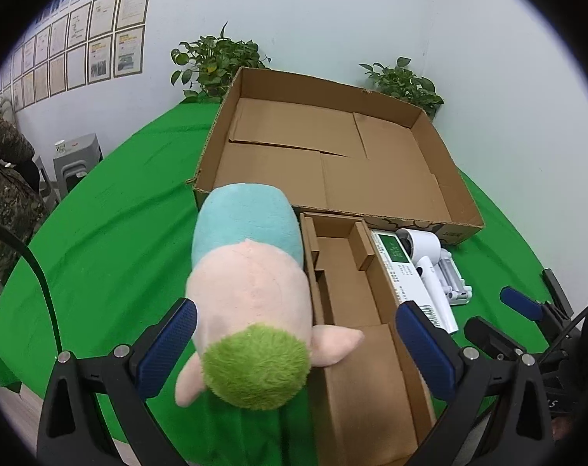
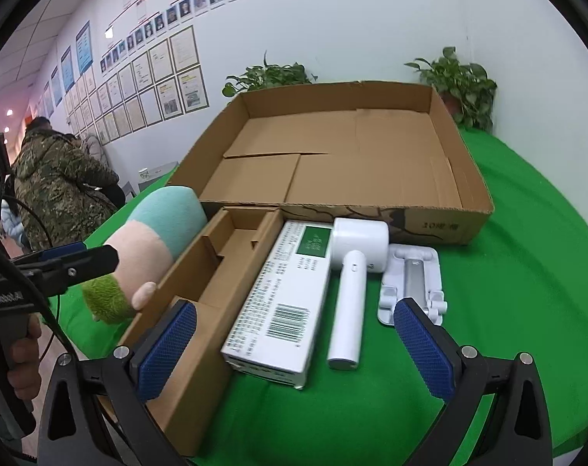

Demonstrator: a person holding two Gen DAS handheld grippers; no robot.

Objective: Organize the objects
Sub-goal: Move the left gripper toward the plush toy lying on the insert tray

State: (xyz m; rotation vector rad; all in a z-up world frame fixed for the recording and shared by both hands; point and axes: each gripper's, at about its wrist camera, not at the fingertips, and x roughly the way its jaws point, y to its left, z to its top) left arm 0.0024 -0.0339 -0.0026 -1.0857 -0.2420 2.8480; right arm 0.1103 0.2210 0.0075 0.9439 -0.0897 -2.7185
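Note:
A plush toy with a teal, pink and green body lies on the green table between the fingers of my open left gripper; the pads do not touch it. It also shows in the right wrist view. A small brown insert box lies right of it. A white printed box, a white handheld device and a white stand lie in front of my open, empty right gripper. A large open cardboard tray stands behind them, nothing in it.
Two potted plants stand at the back by the wall. A person in a camouflage coat stands at the left. A grey stool is beyond the table's left edge. Green cloth covers the table.

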